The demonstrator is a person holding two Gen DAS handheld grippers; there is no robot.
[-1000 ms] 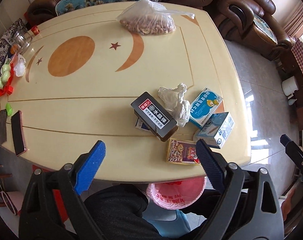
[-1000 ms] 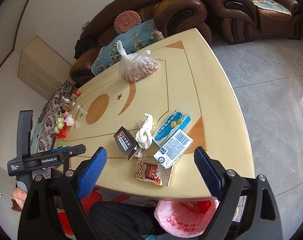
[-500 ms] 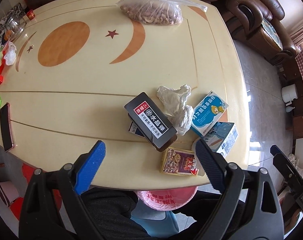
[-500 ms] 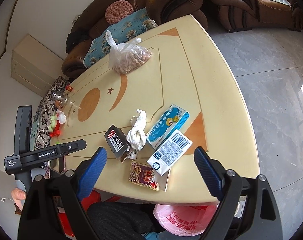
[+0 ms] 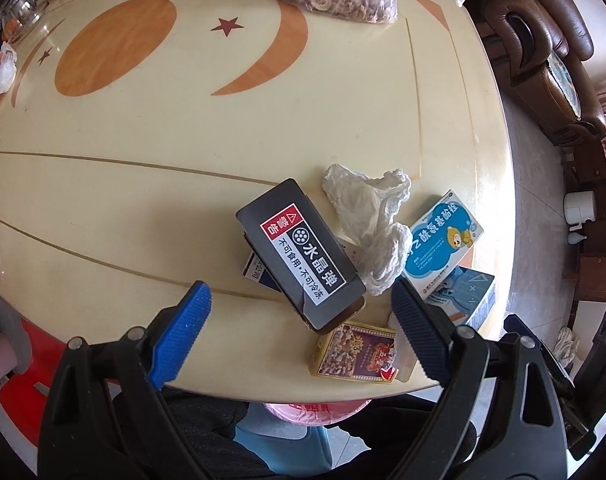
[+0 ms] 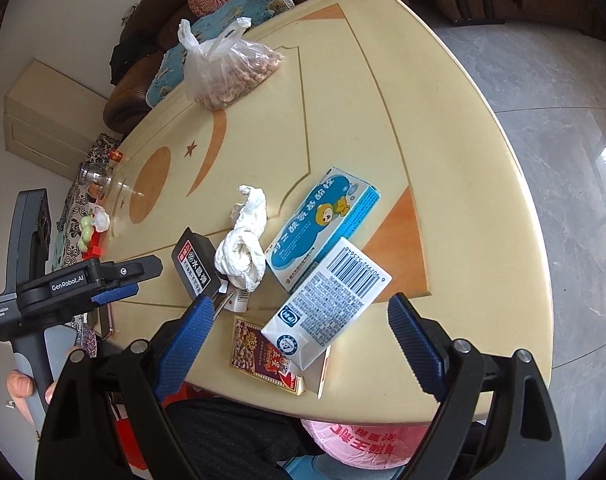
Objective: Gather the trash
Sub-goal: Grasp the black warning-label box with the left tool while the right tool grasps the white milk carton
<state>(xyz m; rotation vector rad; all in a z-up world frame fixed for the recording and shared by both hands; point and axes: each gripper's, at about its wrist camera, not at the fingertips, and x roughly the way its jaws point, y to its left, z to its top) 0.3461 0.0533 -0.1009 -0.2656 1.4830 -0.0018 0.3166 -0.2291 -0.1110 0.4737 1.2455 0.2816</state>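
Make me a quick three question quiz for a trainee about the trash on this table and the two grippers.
1. True or false: the right gripper holds the milk carton.
2. What lies between the black box and the blue medicine box?
A. crumpled white bag
B. phone
C. glass jar
3. What pink thing shows below the table edge?

Key
1. False, it is open and empty.
2. A
3. A pink-bagged bin.

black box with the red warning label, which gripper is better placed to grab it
Left, probably. The left gripper is open with the black box just ahead between its fingers. The right gripper faces the white carton instead.
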